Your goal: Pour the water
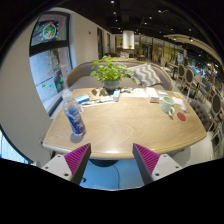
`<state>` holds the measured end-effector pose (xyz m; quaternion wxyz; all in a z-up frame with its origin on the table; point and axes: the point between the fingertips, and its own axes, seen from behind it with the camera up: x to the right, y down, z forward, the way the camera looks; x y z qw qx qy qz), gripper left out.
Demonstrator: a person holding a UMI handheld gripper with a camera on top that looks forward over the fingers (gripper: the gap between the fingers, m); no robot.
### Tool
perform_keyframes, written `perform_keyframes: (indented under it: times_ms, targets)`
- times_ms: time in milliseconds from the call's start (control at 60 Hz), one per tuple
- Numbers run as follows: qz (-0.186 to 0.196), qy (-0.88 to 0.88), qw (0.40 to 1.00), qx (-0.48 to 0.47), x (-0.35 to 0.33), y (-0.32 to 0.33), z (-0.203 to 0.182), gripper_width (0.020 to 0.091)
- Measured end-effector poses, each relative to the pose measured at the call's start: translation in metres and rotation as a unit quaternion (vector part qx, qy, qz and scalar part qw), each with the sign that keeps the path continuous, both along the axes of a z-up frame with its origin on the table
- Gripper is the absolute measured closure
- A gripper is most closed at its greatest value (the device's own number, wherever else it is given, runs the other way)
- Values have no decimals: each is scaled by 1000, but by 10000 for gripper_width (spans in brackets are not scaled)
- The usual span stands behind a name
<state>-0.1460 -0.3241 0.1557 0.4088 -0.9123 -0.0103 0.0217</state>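
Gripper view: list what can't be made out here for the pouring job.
- Bottle on the table: too small to tell its water level or whether it is capped.
- Items beyond the plant: too small to identify; no cup can be confirmed.
- Gripper: open, holding nothing; fingers cut off by the lower edge.

There is one view only, from a camera riding on the gripper (110, 160) and looking forward along its two fingers (77, 158). It sits somewhat above the near edge of a wooden table (130, 125) and faces across it toward the far end, where a plant (110, 72) stands. The bottle (73, 115) stands near, on the left. Beyond the table, the room recedes far off.
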Motion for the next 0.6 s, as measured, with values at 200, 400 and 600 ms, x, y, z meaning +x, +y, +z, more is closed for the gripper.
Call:
perform_keyframes:
  times_ms: [200,400,600]
  targets:
    - [29,23,999,30,-107,31,-18,243]
    - [27,30,996,81,-166,104,-33,241]
    - [7,20,994,108,-180,179,-62,261]
